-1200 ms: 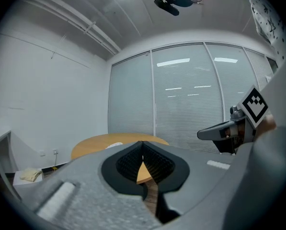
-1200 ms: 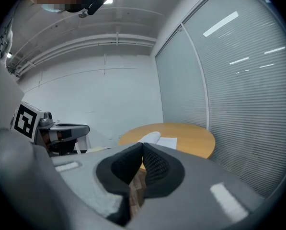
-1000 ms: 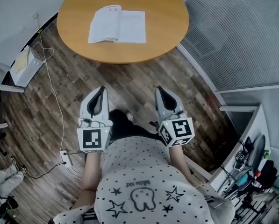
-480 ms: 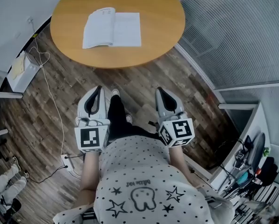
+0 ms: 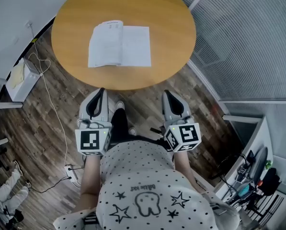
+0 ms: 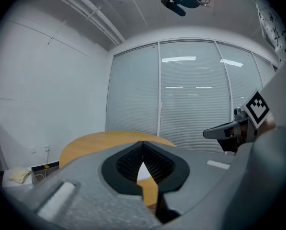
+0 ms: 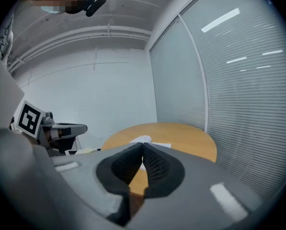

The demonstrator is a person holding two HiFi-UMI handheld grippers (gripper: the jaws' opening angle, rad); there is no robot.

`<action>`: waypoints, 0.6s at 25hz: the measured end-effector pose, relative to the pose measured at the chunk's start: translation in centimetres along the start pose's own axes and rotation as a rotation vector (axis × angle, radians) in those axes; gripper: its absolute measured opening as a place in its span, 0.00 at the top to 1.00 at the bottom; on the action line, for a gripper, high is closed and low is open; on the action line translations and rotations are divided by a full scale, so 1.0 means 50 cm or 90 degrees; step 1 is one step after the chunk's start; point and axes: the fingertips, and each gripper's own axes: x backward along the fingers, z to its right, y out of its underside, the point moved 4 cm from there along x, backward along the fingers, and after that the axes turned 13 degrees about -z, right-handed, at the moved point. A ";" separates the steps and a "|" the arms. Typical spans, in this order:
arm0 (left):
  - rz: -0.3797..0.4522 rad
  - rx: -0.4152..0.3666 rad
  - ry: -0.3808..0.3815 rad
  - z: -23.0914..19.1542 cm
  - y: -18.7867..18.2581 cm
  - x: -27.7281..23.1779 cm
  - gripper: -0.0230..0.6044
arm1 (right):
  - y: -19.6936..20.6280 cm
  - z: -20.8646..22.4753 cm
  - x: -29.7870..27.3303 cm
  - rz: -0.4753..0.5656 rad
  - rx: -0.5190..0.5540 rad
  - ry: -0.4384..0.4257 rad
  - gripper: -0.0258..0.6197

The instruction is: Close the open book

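Observation:
An open book [image 5: 119, 46] with white pages lies flat on a round wooden table [image 5: 171, 18], to the left of the table's middle. Both grippers are held side by side short of the table's near edge, over the wooden floor, pointing towards the book. My left gripper [image 5: 100, 92] is shut with nothing in it; its tips meet [image 6: 143, 143]. My right gripper [image 5: 169, 94] is also shut and empty [image 7: 143, 144]. In the right gripper view the book [image 7: 143, 140] shows just above the jaw tips, on the table [image 7: 186, 138].
A glass wall with blinds [image 5: 248, 42] runs close along the table's right side. A white box [image 5: 19, 76] and a trailing cable [image 5: 54, 104] lie on the floor at the left. Shelves with clutter [image 5: 255, 176] stand at the lower right.
The person has stepped towards the table with both grippers. The table and book now sit lower and nearer in the head view. Both grippers stayed shut.

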 end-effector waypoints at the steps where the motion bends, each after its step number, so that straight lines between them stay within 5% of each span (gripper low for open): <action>1: 0.001 0.002 0.002 -0.014 -0.010 -0.015 0.95 | -0.014 0.004 -0.017 0.001 0.001 0.003 0.95; 15: -0.019 0.011 0.017 -0.166 -0.055 -0.161 0.95 | -0.112 -0.013 -0.205 -0.026 0.030 0.013 0.95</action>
